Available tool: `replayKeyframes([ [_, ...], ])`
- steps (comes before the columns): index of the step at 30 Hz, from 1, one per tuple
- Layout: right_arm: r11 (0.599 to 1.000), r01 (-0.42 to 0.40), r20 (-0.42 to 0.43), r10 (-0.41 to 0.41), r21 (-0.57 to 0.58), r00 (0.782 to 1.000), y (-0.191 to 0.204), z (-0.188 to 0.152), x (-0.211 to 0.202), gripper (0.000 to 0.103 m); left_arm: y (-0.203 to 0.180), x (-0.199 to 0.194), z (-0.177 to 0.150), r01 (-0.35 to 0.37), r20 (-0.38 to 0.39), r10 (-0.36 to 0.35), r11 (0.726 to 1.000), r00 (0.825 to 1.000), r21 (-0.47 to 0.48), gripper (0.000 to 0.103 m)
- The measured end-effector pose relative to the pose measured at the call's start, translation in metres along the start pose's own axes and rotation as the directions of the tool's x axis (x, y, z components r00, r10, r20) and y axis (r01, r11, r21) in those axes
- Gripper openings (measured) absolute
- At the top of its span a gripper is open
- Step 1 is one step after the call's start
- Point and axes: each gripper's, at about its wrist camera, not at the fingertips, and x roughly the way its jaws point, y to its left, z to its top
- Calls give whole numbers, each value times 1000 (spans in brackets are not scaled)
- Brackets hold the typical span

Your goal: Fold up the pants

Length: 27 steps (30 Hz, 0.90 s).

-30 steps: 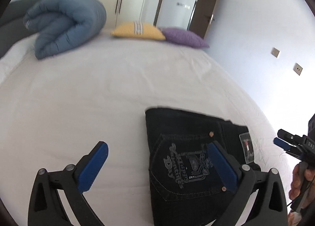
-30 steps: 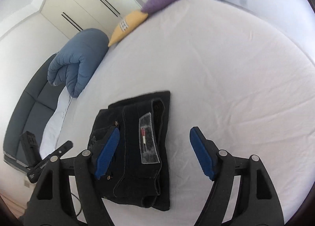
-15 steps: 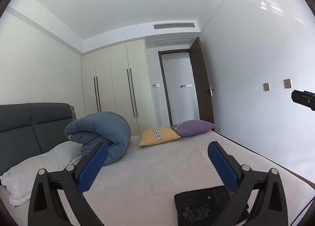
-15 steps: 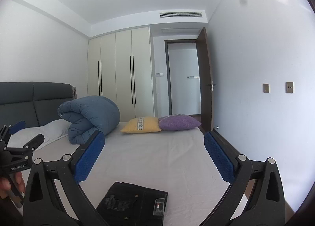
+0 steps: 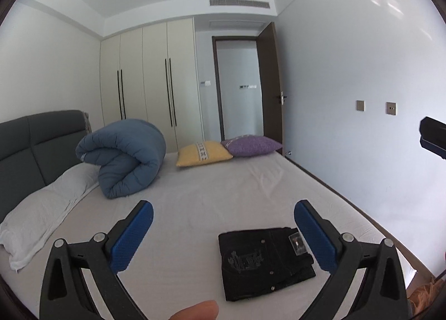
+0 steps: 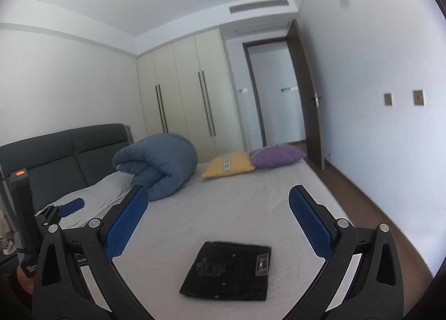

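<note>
Pants, a pair of black denim jeans folded into a compact rectangular stack, lie flat on the white sheet of the bed, and neither tool touches them. Both the left gripper and the right gripper have their blue-padded jaws spread wide apart with nothing between them, held above the stack and well clear of it. On top of the stack sit a back pocket with pale embroidery and a light rectangular waistband label, with small metal rivets showing. Denim of this kind is likely fairly heavy and stiff for cloth, rough rather than slippery, and not fragile; the layers could slide apart if lifted by one corner. A grip through all layers at the two thick folded edges would probably hold best, should more handling be needed. Beyond the stack, well apart from it, rest a rolled blue quilted duvet, a yellow cushion and a purple cushion. The fold looks essentially done.
</note>
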Motion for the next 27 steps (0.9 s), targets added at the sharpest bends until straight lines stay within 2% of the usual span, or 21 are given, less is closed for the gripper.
replayKeyframes([
  [2,1000,-15,-61,15,6,998,0,-15,7,103,-1,10,-13,-23,-56,23,1000,998,-7,103],
  [4,1000,19,-78,-21,-21,997,-6,-29,16,103,-4,21,-26,-13,-125,10,1000,992,-16,103],
  [9,997,76,-158,-75,2,985,-28,-62,48,103,-3,44,-49,-20,-225,7,998,974,-52,103],
  [12,987,145,-212,-155,-65,965,-33,-86,70,103,-1,55,-59,-21,-271,3,998,963,-62,103],
  [14,980,174,-239,-194,-99,951,-35,-101,82,103,1,60,-62,-22,-294,0,997,956,-69,103],
  [17,977,180,-257,-205,-117,944,-35,-114,95,103,0,64,-67,-27,-307,3,997,952,-73,103],
  [21,970,222,-282,-242,-101,928,-41,-120,110,103,-3,70,-71,-31,-320,9,998,947,-62,103],
  [23,962,257,-303,-272,-90,913,-46,-126,121,103,-3,72,-72,-32,-322,9,997,947,-65,103],
  [27,960,270,-336,-277,-66,900,-50,-130,132,103,-1,73,-74,-37,-328,13,997,945,-70,103],
])
